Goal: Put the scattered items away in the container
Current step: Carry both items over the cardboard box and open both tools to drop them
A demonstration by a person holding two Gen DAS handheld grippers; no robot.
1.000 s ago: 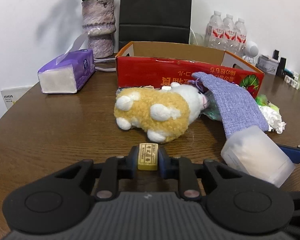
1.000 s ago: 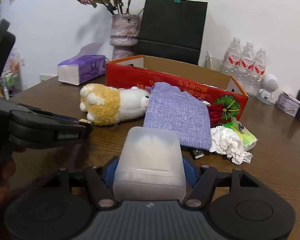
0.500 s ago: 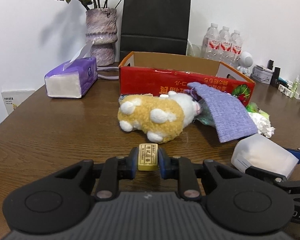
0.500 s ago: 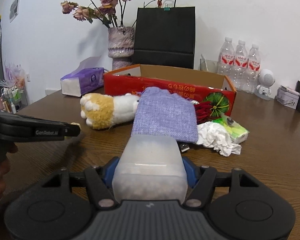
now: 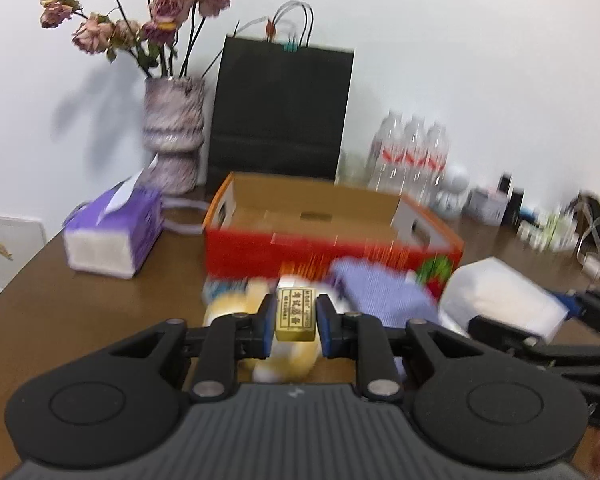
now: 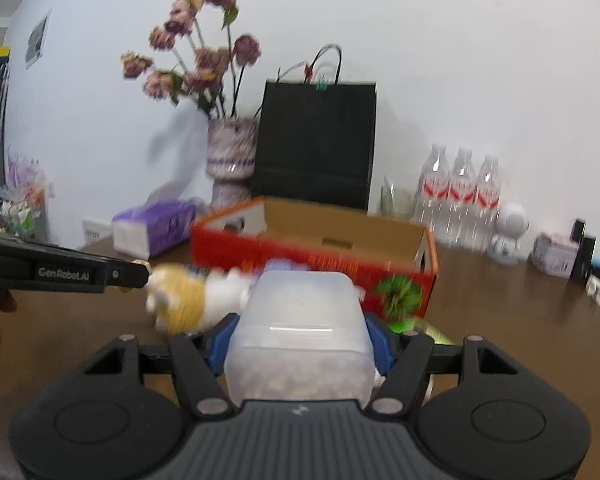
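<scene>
My left gripper (image 5: 295, 318) is shut on a small gold block (image 5: 295, 314) with dark lettering, held above the table. My right gripper (image 6: 300, 332) is shut on a translucent white plastic box (image 6: 300, 332); that box (image 5: 504, 300) also shows at the right of the left wrist view. Ahead stands the open red cardboard box (image 5: 328, 252), also seen as the red box (image 6: 312, 256). In front of it lie a yellow-and-white plush toy (image 6: 192, 300) and a purple woven pouch (image 5: 384, 292). The left gripper (image 6: 132, 274) reaches in from the left in the right wrist view.
A purple tissue box (image 5: 112, 240) sits left of the red box. Behind stand a vase of dried roses (image 5: 172, 144), a black paper bag (image 5: 280, 112) and three water bottles (image 5: 412, 152). Small items crowd the table's far right. A green packet (image 6: 404, 324) lies by the box.
Both grippers have risen with their loads, so the views now look over the red box's rim into it. The plush toy and pouch sit lower in the frames.
</scene>
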